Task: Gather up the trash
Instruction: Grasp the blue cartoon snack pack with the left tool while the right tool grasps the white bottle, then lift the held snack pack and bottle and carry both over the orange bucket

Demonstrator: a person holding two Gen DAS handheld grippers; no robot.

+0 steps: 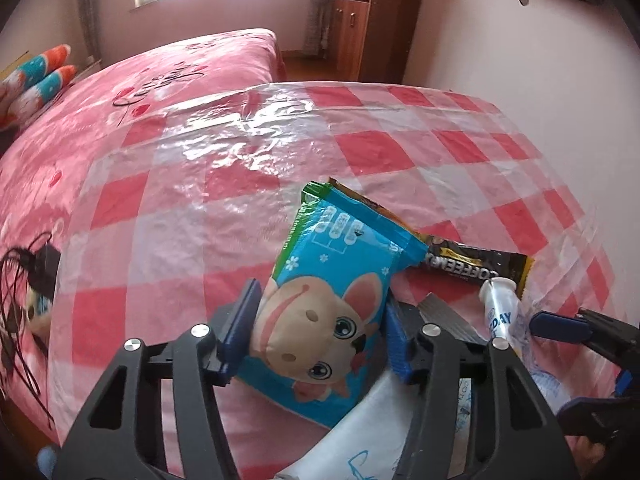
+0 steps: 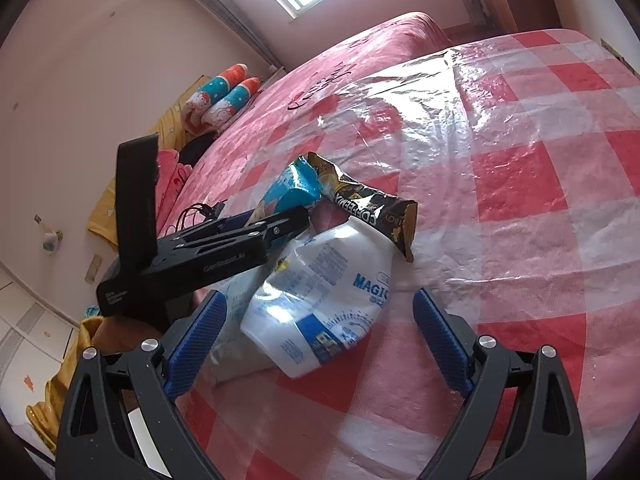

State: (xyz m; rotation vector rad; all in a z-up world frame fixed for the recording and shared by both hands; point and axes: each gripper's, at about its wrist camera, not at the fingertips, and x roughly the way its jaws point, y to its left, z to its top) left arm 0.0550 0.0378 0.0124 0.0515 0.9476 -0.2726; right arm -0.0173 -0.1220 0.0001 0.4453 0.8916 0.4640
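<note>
Bed [image 1: 168,80] in pink cover, overlaid with red-and-white checked plastic sheet [image 1: 360,148]. Trash lies clustered on the sheet near its edge. White crushed bottle [image 2: 320,304], blue print, on its side between the fingers of the right claw [image 2: 320,340], which is spread wide, touching nothing. Blue cartoon-animal wrapper [image 1: 332,292] pinched between the pads of the left claw [image 1: 320,328], tilted up. Black-and-yellow coffee sachet [image 1: 472,260] partly under the wrapper, beside the bottle neck.
</note>
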